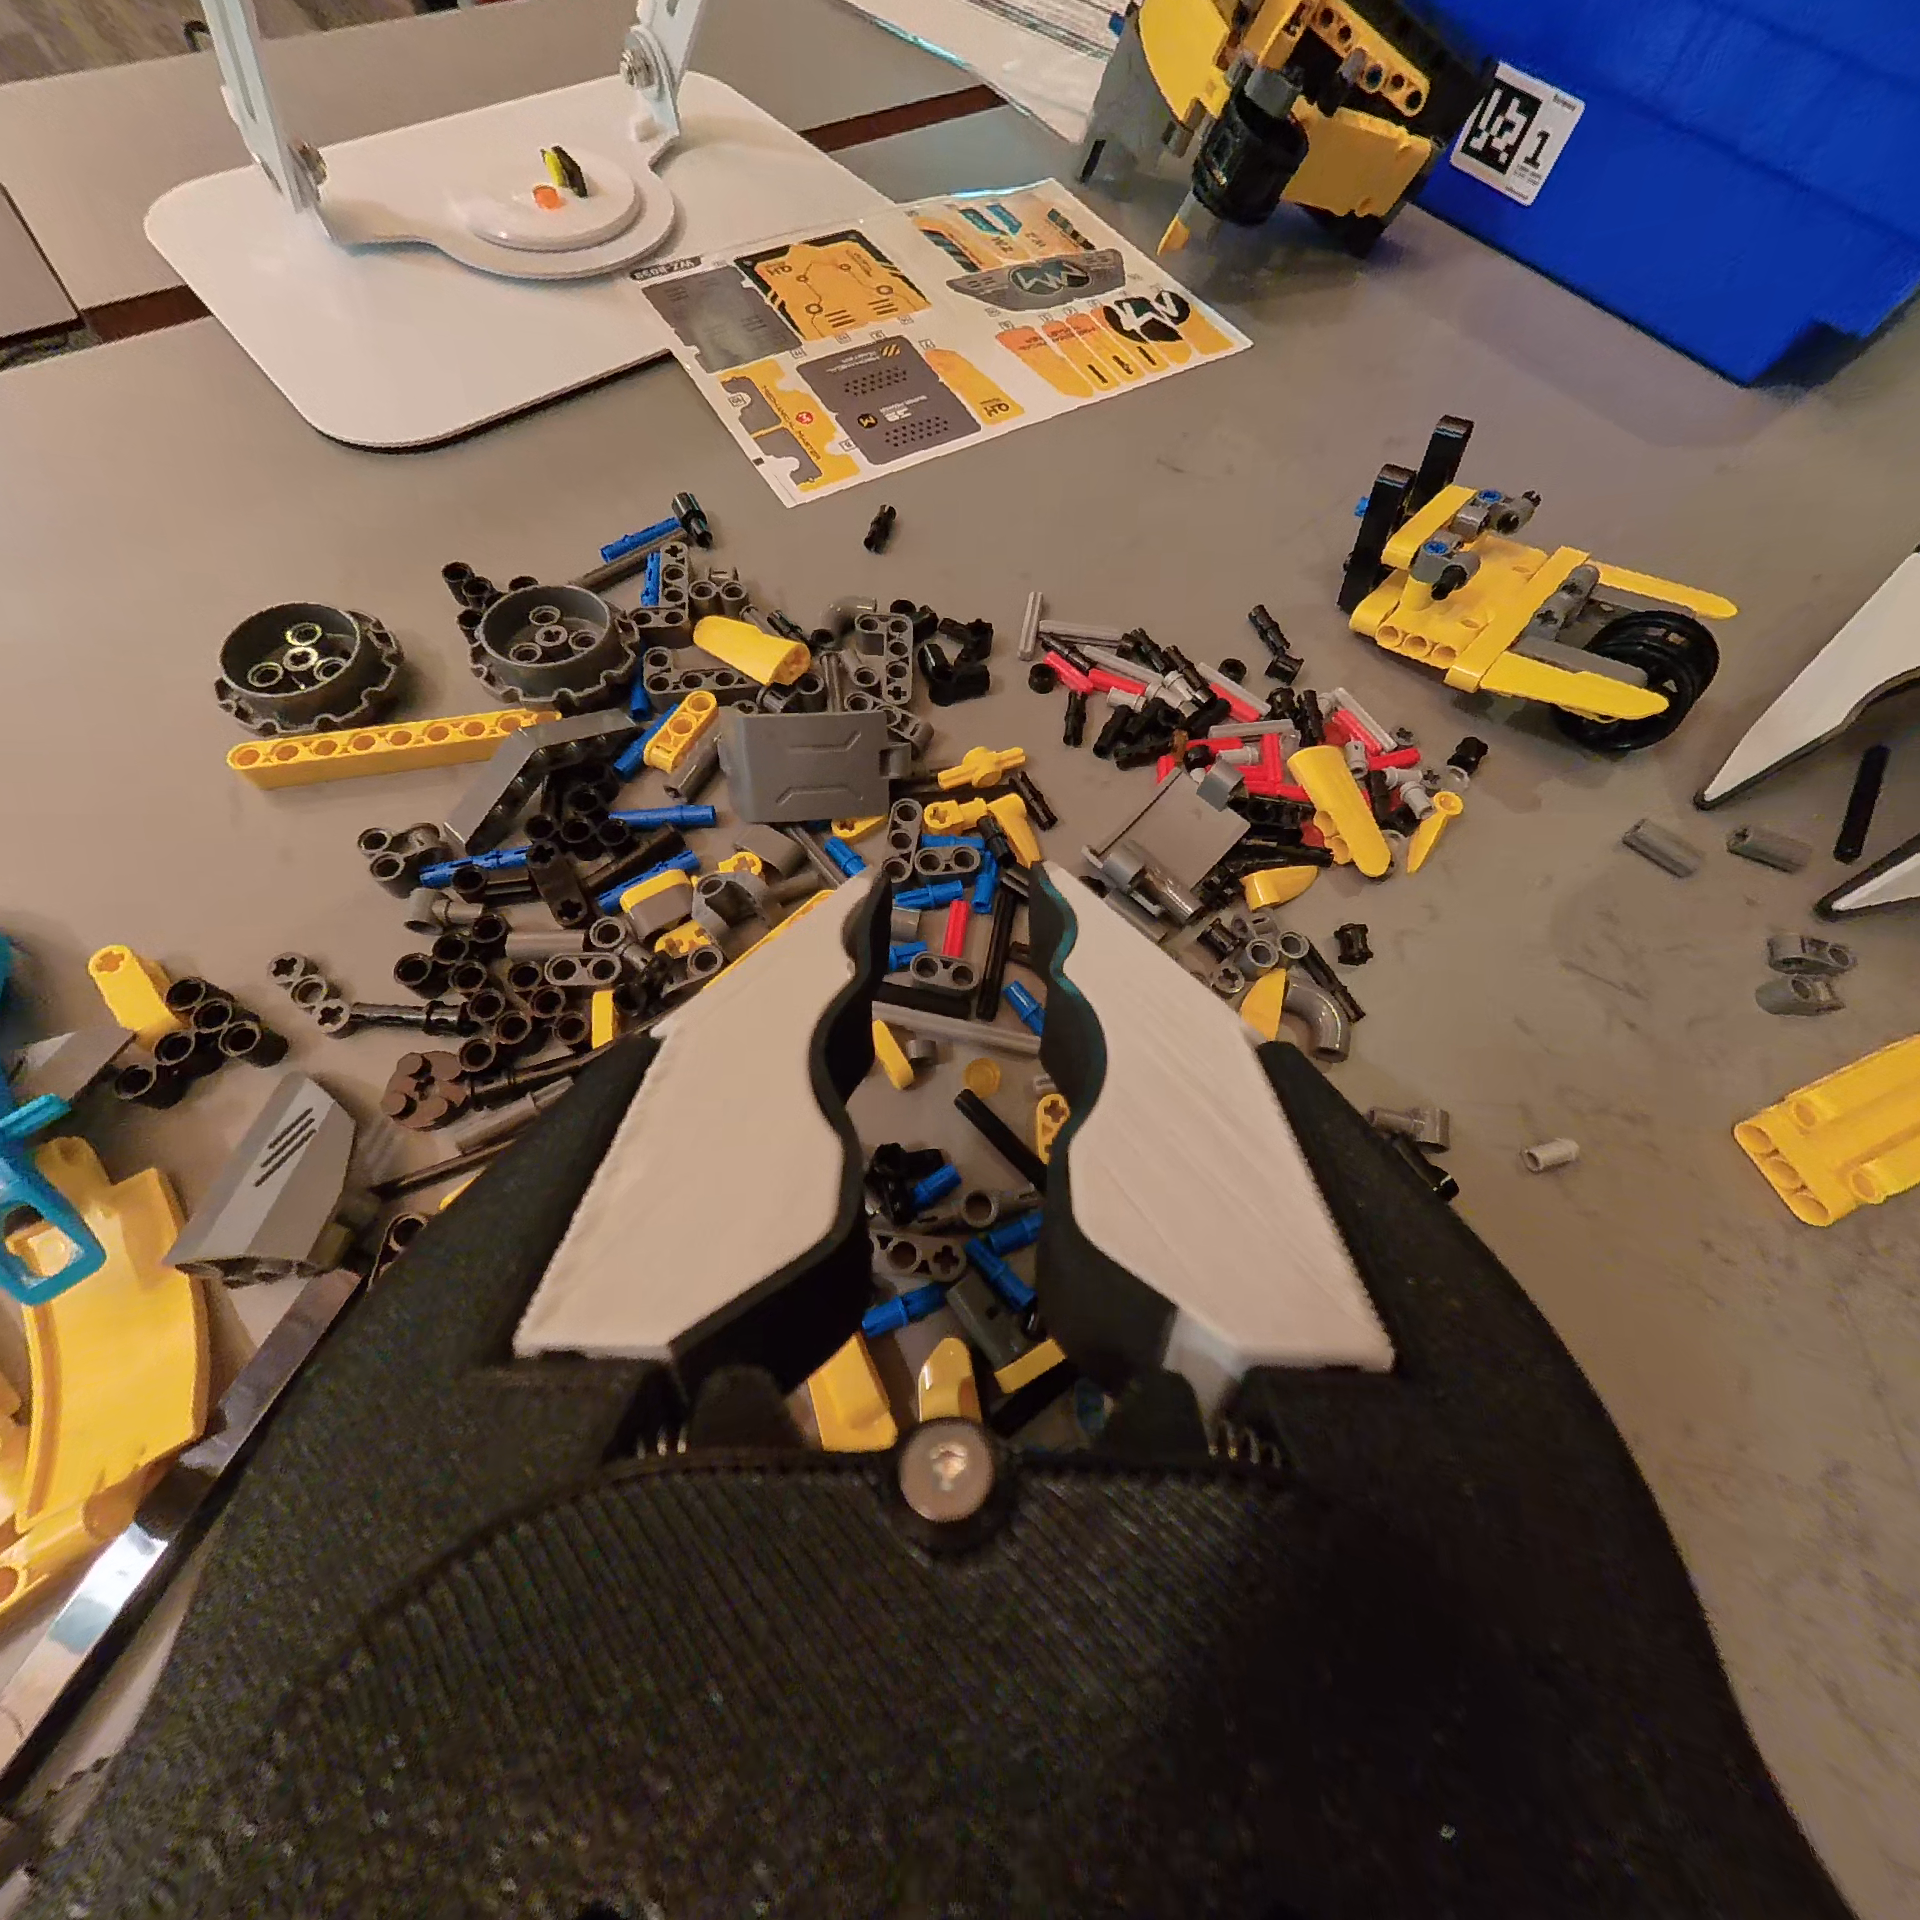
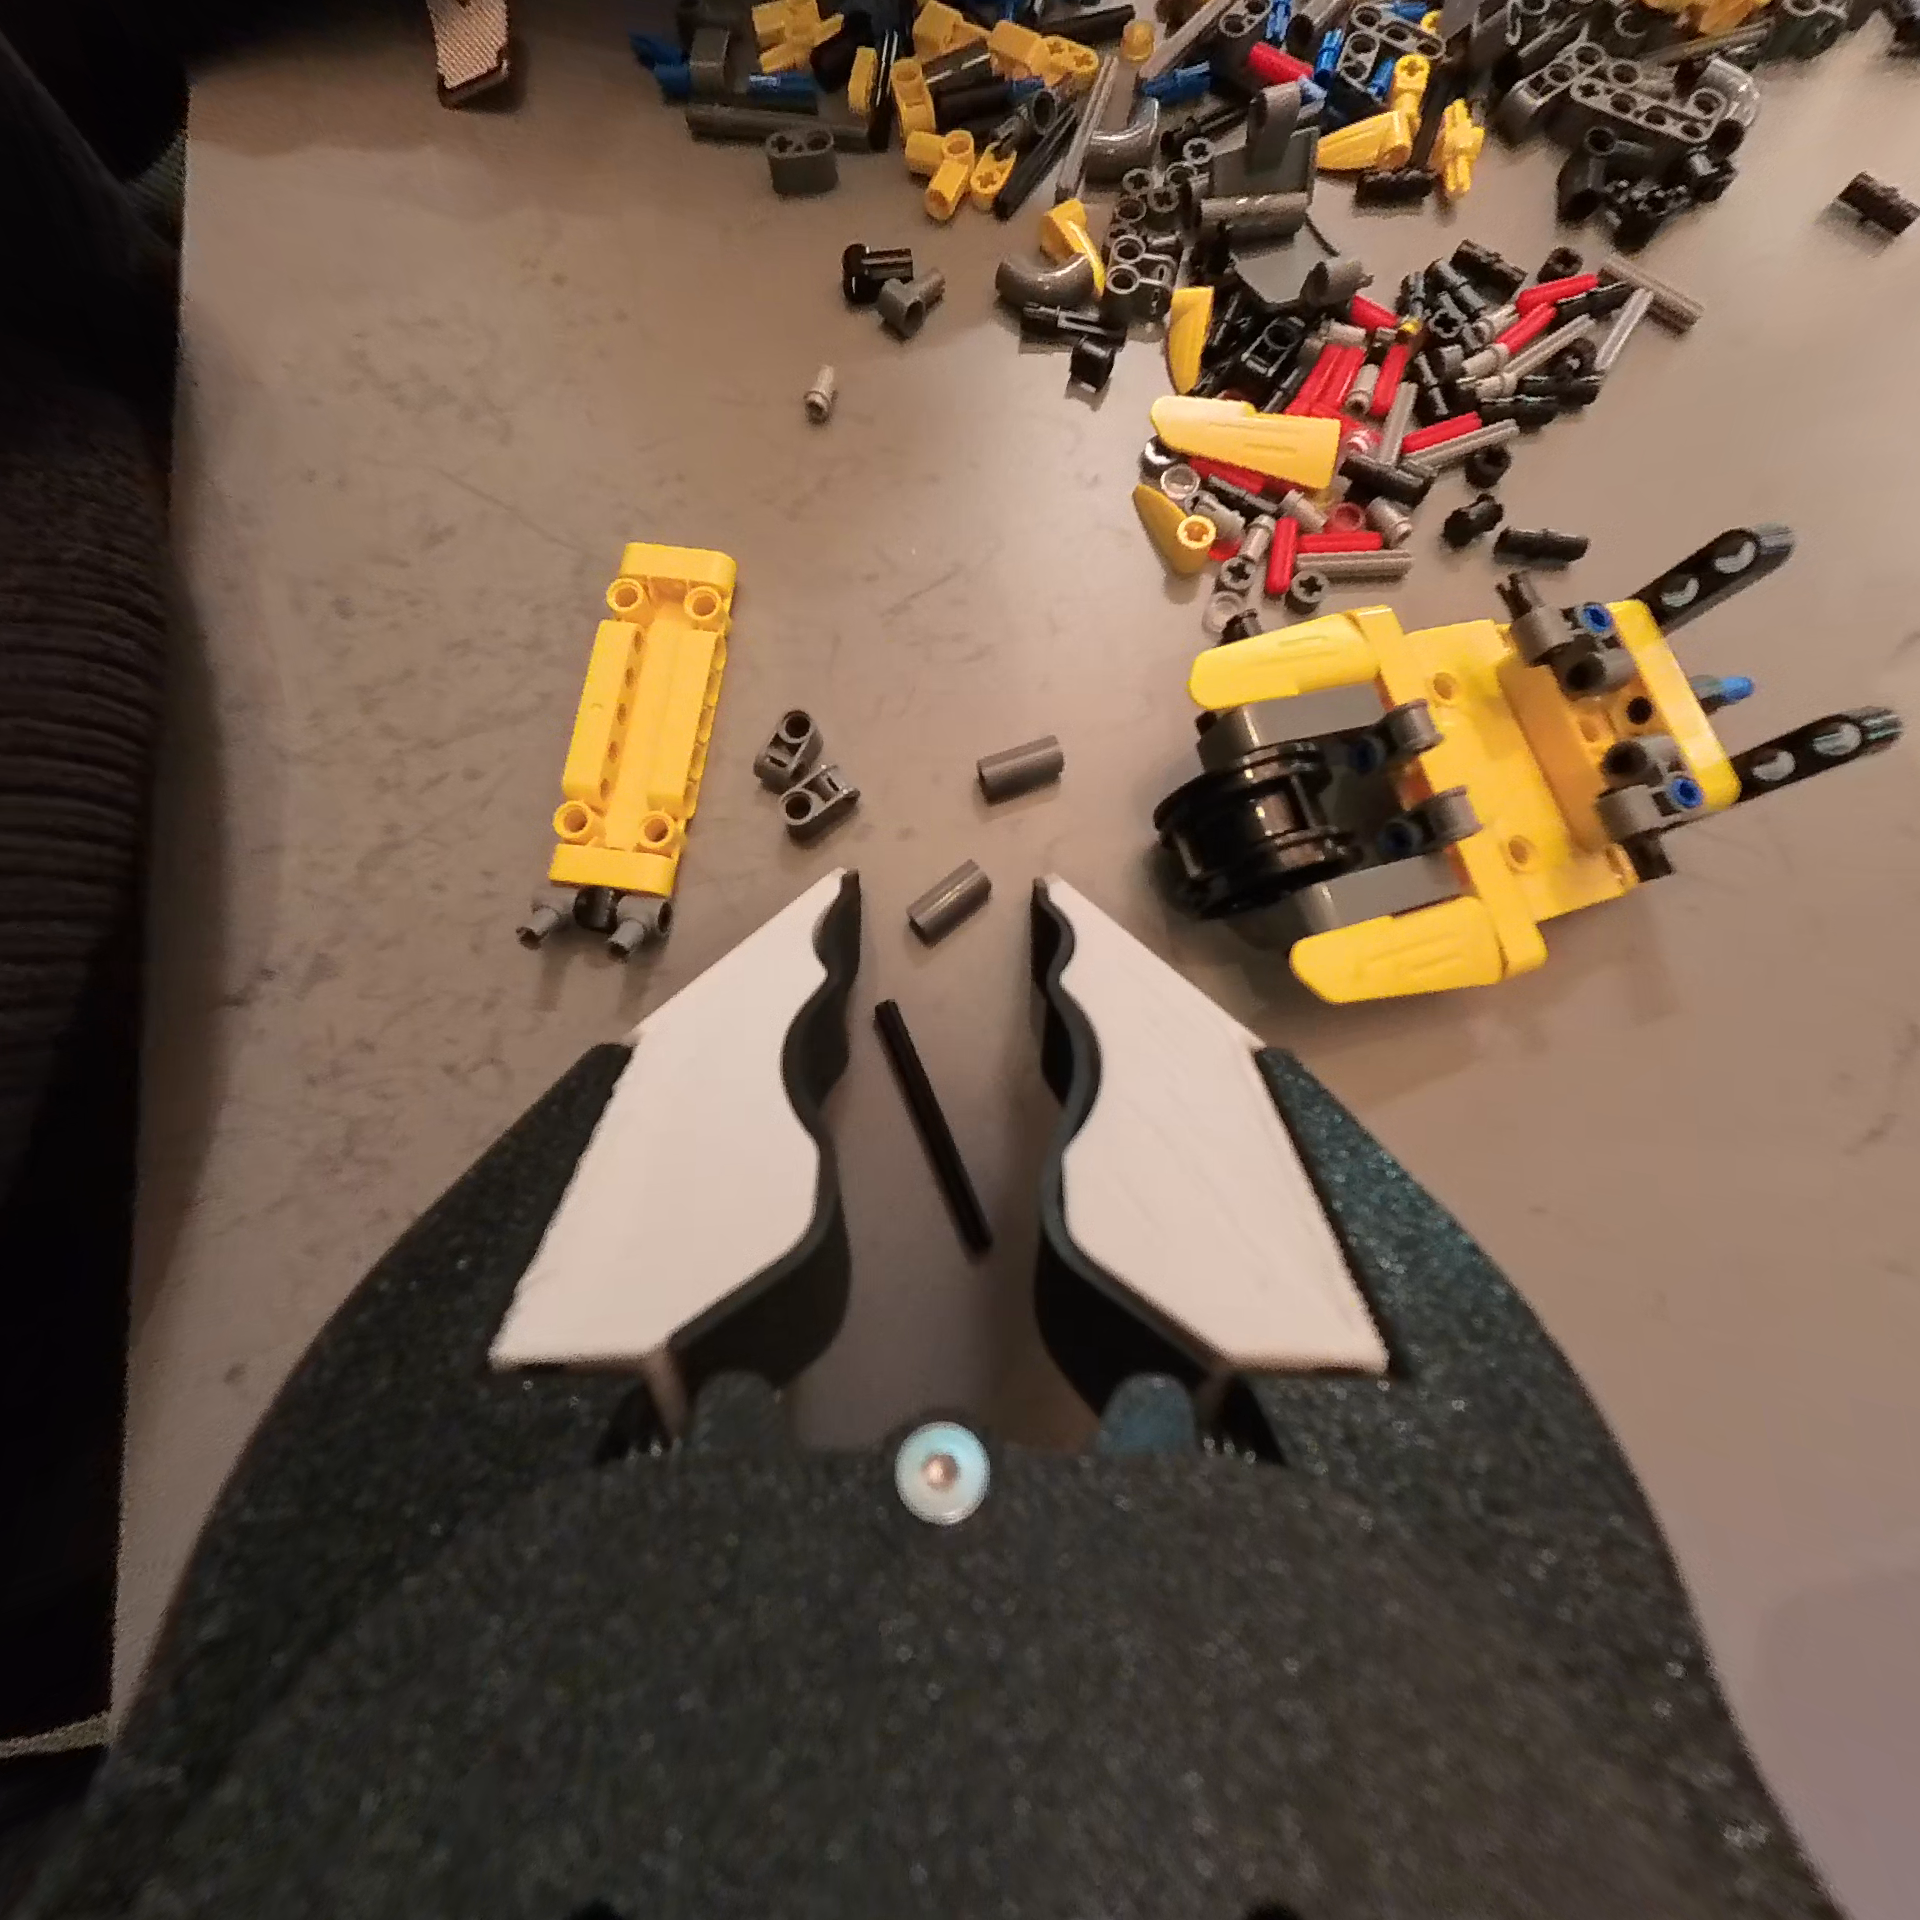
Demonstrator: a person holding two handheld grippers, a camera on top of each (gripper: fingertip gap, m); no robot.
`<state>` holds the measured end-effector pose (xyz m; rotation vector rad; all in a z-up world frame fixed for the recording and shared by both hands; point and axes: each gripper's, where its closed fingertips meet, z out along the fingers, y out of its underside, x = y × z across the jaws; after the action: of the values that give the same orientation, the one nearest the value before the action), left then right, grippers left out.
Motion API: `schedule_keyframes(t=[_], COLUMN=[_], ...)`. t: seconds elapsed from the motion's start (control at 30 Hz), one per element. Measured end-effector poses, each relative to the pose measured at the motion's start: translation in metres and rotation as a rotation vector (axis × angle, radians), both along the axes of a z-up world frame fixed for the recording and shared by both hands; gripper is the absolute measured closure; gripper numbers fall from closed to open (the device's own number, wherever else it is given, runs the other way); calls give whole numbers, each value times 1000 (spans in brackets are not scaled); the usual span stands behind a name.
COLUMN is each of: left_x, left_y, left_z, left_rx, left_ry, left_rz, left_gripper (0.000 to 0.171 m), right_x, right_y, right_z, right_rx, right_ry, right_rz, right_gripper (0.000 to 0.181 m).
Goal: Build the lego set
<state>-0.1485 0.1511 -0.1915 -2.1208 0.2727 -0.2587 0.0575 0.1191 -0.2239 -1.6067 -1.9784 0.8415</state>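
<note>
My left gripper [image 1: 961, 883] is open and empty, hovering over a pile of small black, grey, blue, red and yellow building pieces [image 1: 727, 852] on a grey table [image 1: 1455, 1039]. My right gripper [image 2: 945, 883] is open and empty above the table. A short grey tube [image 2: 948, 900] lies between its fingertips, and a thin black axle [image 2: 932, 1122] lies between its fingers. A second grey tube [image 2: 1020, 767] and two grey connectors [image 2: 802, 764] lie just ahead. A yellow panel piece [image 2: 644, 717] lies to the left. A yellow and black half-built assembly [image 2: 1455, 790] lies to the right.
A sticker sheet [image 1: 935, 332], a white stand base [image 1: 416, 270], a blue bin [image 1: 1714, 177] and another yellow built part [image 1: 1288, 114] sit at the far side. The half-built assembly also shows in the left wrist view [image 1: 1507, 603]. Yellow curved pieces [image 1: 83, 1351] lie at left. Tip to tip, the grippers are about 20 centimetres apart. Measured from the fingertips, the white stand base [image 1: 416, 270] is 30 centimetres or so from the left gripper and 45 centimetres from the right.
</note>
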Motion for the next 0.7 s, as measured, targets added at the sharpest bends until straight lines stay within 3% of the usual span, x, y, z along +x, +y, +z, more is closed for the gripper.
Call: schedule_keyframes(t=[0.27,0.37,0.5,0.7], left_x=[3,9,22,47], left_y=[-2,-5,-11,-24], left_z=[11,17,27,36], left_rx=[46,73,130,191], left_ry=[-15,-23,-11,10], left_rz=[-12,-34,-79,-149], left_gripper=[148,148,147,146], right_x=[-1,-1,-8,-11], right_y=[1,-1,-1,20], right_z=[0,1,19,37], right_rx=[-12,-4,32,24], right_ry=[8,5,96,217], right_rz=[-2,4,-1,-119], right_gripper=[150,143,140,142])
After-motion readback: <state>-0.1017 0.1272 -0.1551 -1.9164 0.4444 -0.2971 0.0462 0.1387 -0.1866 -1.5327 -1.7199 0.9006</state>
